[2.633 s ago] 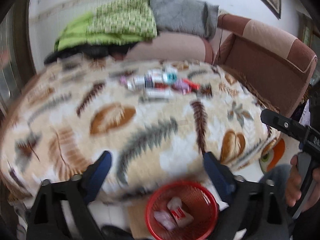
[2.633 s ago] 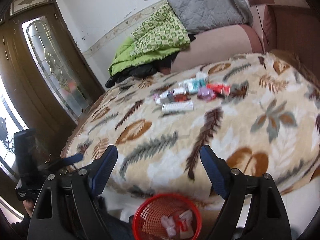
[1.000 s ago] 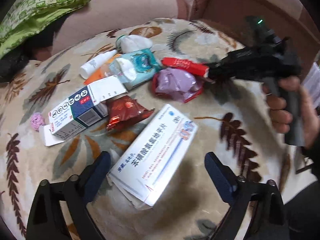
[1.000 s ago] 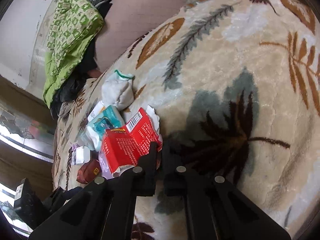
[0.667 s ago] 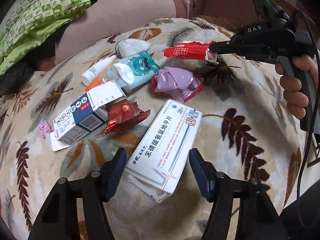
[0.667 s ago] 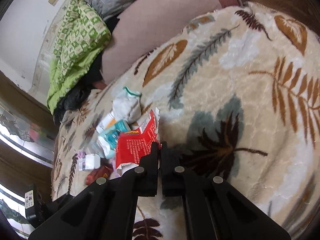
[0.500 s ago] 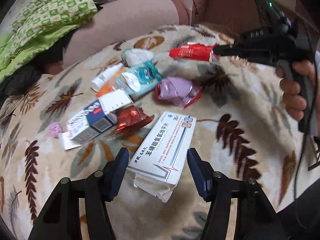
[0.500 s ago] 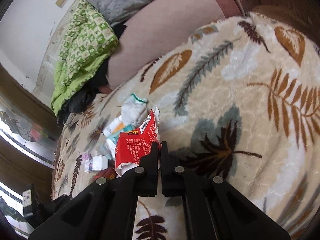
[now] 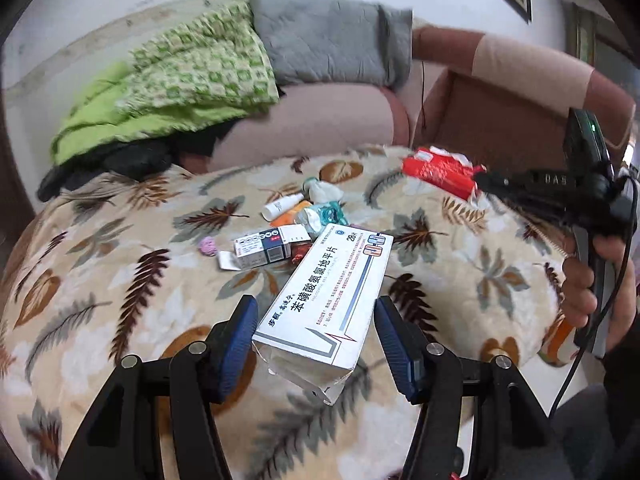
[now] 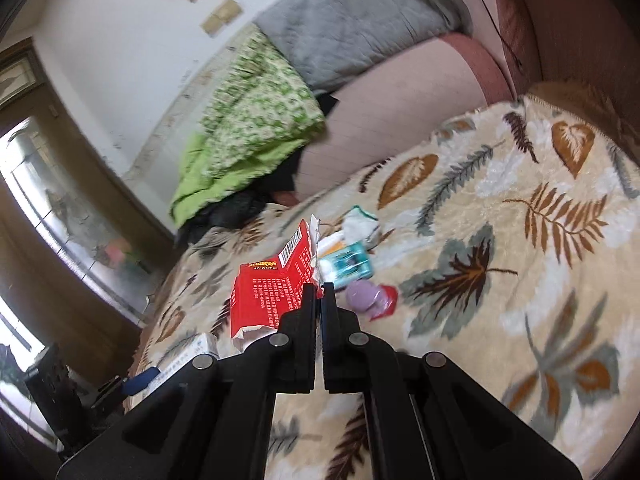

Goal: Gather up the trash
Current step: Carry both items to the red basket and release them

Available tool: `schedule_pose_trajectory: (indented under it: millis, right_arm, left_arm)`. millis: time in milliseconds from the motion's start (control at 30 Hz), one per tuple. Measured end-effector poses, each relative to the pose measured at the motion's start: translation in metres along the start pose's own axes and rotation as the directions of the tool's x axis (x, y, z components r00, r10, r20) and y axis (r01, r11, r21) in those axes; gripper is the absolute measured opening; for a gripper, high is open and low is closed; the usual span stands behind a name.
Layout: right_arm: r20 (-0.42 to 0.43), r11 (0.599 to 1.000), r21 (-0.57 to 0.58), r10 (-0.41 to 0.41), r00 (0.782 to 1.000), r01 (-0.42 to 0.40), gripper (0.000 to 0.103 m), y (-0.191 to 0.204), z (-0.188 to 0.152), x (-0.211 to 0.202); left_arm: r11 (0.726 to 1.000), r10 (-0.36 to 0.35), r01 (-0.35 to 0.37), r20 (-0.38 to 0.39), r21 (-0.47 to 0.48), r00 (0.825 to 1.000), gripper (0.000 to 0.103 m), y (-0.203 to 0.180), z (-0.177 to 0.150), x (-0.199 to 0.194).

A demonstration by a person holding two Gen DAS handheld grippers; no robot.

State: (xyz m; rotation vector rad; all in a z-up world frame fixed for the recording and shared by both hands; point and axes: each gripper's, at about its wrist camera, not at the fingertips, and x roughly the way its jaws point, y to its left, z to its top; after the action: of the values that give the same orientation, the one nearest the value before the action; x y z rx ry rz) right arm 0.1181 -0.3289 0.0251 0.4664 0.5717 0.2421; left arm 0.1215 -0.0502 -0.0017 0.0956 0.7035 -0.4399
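Trash: long white medicine box [image 9: 326, 304] lower centre of the left wrist view, printed with blue Chinese characters and "28", clamped between the blue pads [image 9: 236, 340] of the left gripper [image 9: 314, 334], jaws about half spread and pressing its two sides, box lifted off the leaf-print blanket [image 9: 100, 280]. Open flap end of the box faces the camera. Red packet [image 10: 276, 284], centre of the right wrist view, reads "JIYANTIC" with a barcode and small white text, torn white edge at the bottom; right gripper [image 10: 319, 292] is clenched tight on its right edge, packet up off the blanket. Same packet [image 9: 438, 174] shows upper right in the left wrist view, with "DAS" on the black tool body and a hand [image 9: 592, 284] on the handle. Leftover pile mid-frame on the blanket: small blue-and-white box [image 9: 266, 248], teal tissue pack [image 10: 348, 264], white tube [image 9: 282, 206], purple wrapper [image 10: 370, 298]; their print too small to read.
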Motion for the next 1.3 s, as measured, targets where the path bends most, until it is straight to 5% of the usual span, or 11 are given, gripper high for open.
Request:
schedule_pose_trajectory:
  millis: [200, 633, 1300]
  right_arm:
    - [0.007, 0.998, -0.039, 0.051, 0.999, -0.05, 0.002, 0.028, -0.04, -0.04]
    - [0.006, 0.994, -0.012, 0.105, 0.994, -0.105, 0.002, 0.053, -0.139, -0.1]
    - [-0.154, 0.997, -0.071, 0.0, 0.988, -0.011, 0.002, 0.064, -0.216, -0.117]
  left_arm:
    - [0.997, -0.027, 0.033, 0.077, -0.073, 0.997, 0.064, -0.006, -0.043, -0.063]
    - [0.993, -0.041, 0.052, 0.105, -0.106, 0.994, 0.064, -0.01, -0.088, -0.11]
    - [0.993, -0.039, 0.032, -0.057, -0.116, 0.998, 0.064, -0.025, -0.167, -0.124]
